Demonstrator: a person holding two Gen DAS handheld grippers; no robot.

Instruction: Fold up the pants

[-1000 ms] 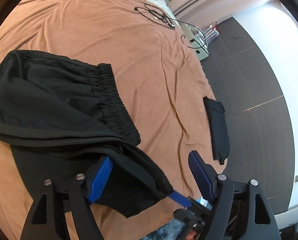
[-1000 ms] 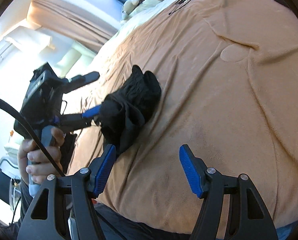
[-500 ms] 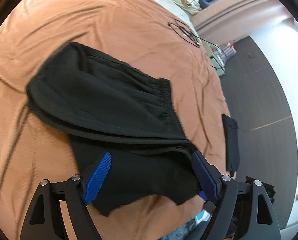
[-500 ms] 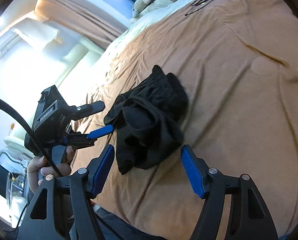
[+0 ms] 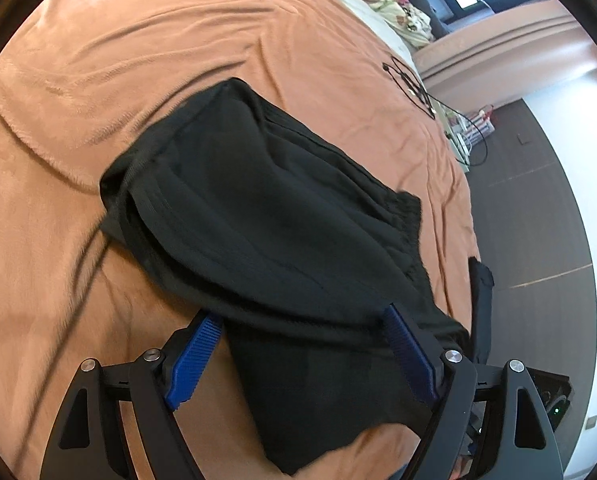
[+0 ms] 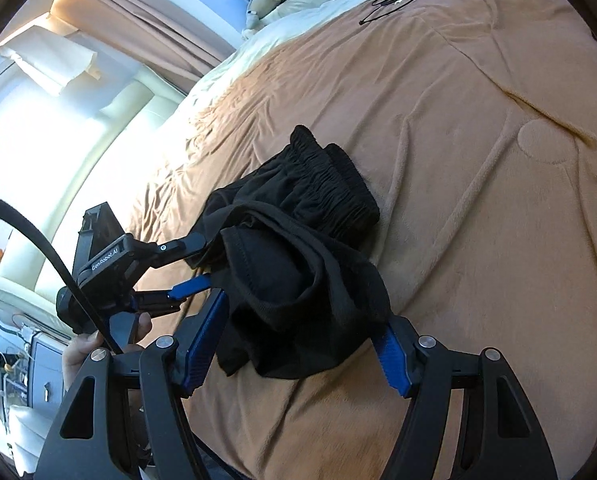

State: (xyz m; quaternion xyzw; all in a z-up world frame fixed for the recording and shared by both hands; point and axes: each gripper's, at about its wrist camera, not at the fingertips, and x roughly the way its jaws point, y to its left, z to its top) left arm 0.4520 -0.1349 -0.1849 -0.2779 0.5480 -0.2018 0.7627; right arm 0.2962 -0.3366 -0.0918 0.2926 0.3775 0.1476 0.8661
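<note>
Bed blanket point(image 5: 98, 60), both grippers wide around pants point(image 5: 266, 208)

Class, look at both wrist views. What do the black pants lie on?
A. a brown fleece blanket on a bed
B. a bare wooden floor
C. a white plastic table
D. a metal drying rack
A: the black pants rest bunched on the brown fleece blanket that covers the bed; the dark floor shows only beside the bed in the left wrist view.
</note>
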